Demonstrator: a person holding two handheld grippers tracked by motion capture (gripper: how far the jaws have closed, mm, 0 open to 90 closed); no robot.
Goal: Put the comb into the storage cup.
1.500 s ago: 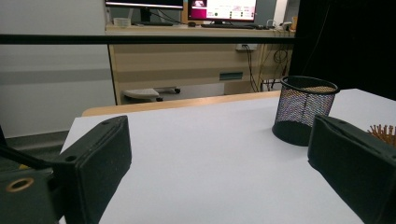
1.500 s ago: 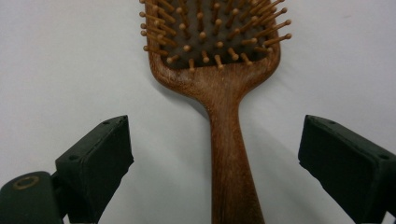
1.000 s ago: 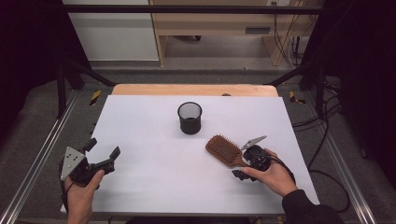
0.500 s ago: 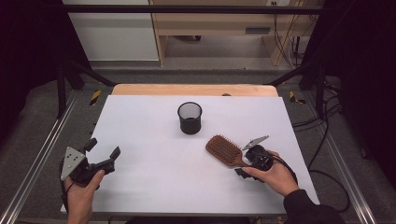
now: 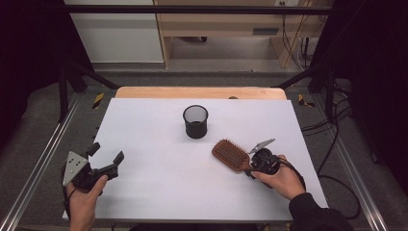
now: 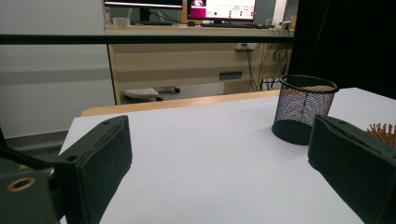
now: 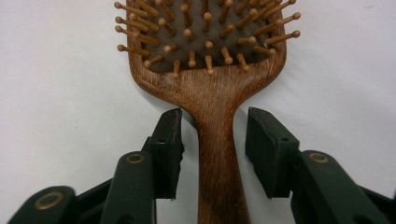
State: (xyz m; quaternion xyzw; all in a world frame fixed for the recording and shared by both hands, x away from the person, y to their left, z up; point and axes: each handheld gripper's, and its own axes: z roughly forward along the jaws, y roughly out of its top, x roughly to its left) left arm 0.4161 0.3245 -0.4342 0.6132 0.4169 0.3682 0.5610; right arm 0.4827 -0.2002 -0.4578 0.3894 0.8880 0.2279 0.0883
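A wooden hairbrush (image 5: 230,154) lies bristles-up on the white table (image 5: 159,187), right of centre, with its handle pointing toward the person. My right gripper (image 5: 249,167) is open, and its jaws stand on either side of the handle (image 7: 215,140) with a small gap on each side. In the right gripper view the brush head (image 7: 205,42) is just beyond the right gripper (image 7: 215,116). A black mesh cup (image 5: 196,121) stands upright behind the brush. My left gripper (image 5: 107,153) is held open near the table's front left, with nothing between its jaws.
In the left gripper view the mesh cup (image 6: 303,108) stands ahead to the right, beyond the left gripper (image 6: 217,135), and the brush bristles (image 6: 383,132) peek past the right jaw. A wooden strip (image 5: 199,92) edges the table's far side. Metal rails (image 5: 41,163) run along both sides.
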